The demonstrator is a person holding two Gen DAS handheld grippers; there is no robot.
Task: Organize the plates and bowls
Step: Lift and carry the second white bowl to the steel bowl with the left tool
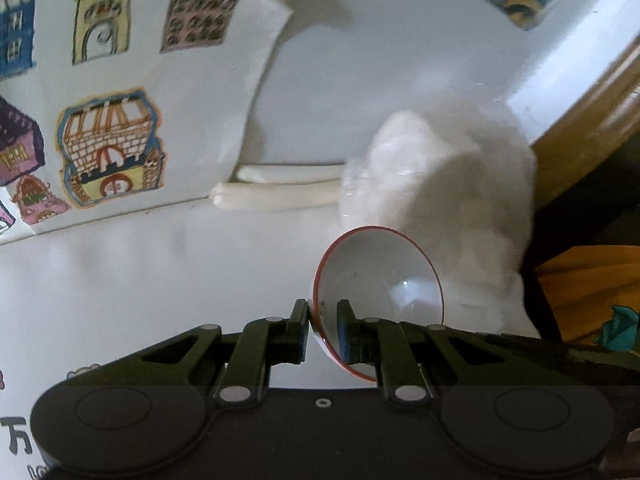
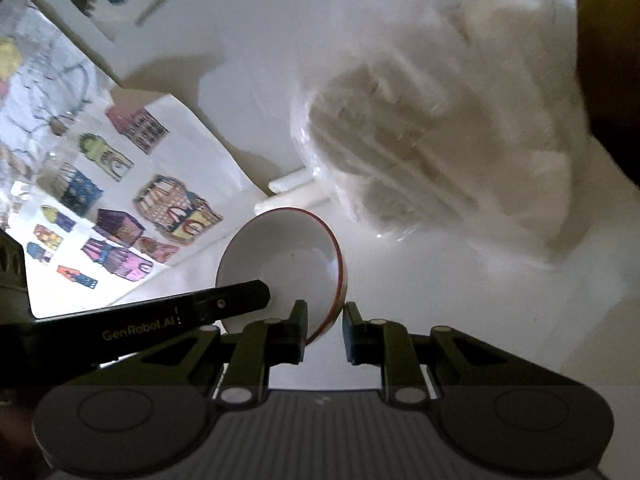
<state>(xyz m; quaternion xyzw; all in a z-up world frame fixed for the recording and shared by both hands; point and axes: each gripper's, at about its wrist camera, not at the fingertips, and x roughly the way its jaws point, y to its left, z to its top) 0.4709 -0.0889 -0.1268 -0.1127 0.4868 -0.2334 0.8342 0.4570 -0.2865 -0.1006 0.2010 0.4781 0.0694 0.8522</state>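
I see a white, red-rimmed bowl (image 1: 380, 280) pinched at opposite rims between my left fingers (image 1: 323, 330) and right fingers (image 2: 325, 330); its underside is hidden.

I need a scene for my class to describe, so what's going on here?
A person with a handheld gripper in each hand holds one white bowl with a red rim by opposite edges. The left gripper and the right gripper both pinch its rim. Behind it lie a clear plastic bag and house drawings.
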